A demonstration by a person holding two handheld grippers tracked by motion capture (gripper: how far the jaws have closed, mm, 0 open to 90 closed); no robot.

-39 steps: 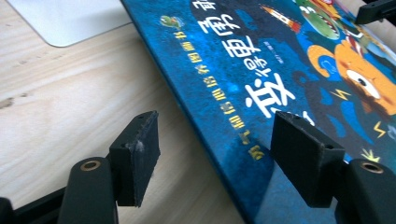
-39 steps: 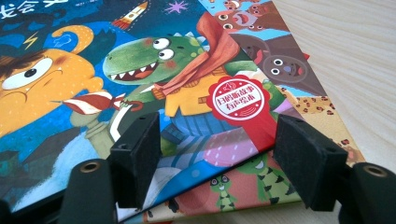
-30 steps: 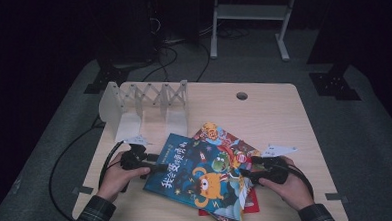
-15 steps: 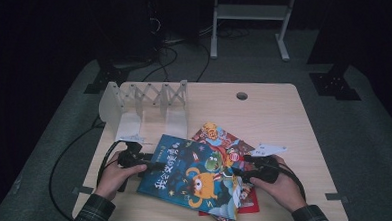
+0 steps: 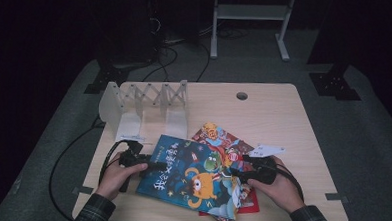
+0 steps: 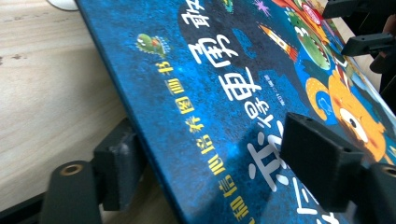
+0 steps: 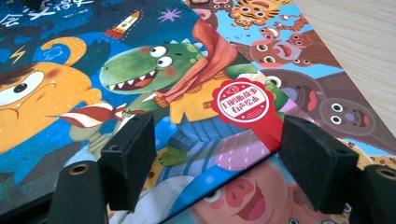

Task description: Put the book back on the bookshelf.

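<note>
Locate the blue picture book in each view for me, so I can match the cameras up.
High view: the blue picture book lies low centre on the table, between the left tool and right tool.
Left gripper view: its cover runs from top left to bottom right, its edge between the jaws.
Right gripper view: it covers the left and centre, atop other books.
Shared landmark: the orange one-eyed monster on its cover.
</note>
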